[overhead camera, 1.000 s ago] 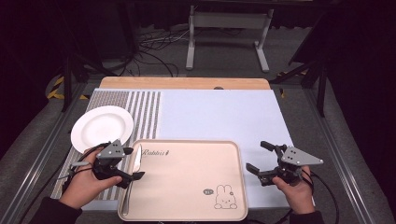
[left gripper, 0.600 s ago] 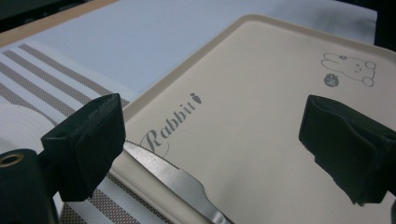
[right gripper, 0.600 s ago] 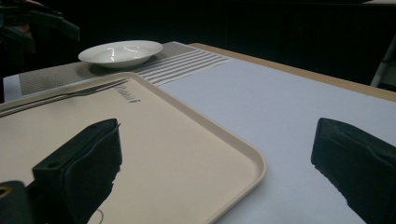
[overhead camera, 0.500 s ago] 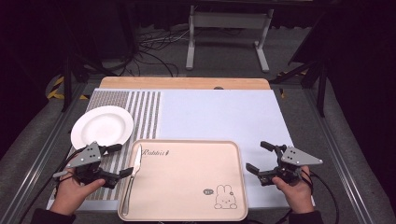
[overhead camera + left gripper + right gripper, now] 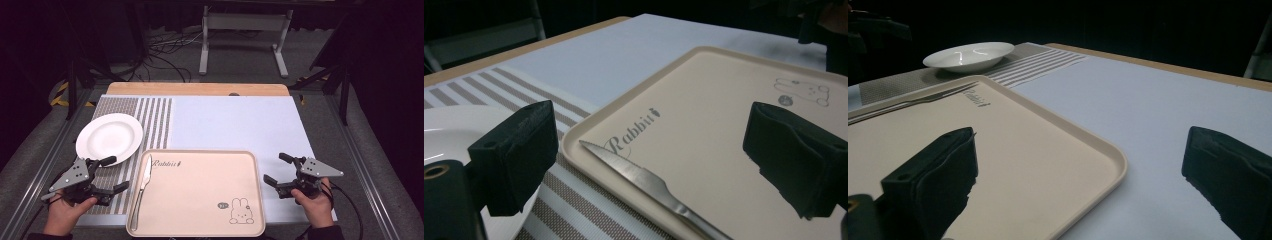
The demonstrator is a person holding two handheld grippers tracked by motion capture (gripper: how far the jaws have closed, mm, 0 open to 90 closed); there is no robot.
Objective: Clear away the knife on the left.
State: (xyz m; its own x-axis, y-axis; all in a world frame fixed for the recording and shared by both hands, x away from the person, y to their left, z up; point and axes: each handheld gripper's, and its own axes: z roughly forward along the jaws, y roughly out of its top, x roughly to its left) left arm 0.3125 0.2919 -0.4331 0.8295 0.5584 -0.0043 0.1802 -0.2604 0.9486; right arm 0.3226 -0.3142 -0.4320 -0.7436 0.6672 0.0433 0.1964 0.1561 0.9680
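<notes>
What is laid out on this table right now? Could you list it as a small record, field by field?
tray: beige tray with a rabbit drawing, at the near middle of the table
knife: knife lying inside the tray along its left edge
plate: white plate, empty, on the striped mat left of the tray
left gripper: left gripper open, holding nothing, left of the tray
right gripper: right gripper open, holding nothing, right of the tray
</notes>
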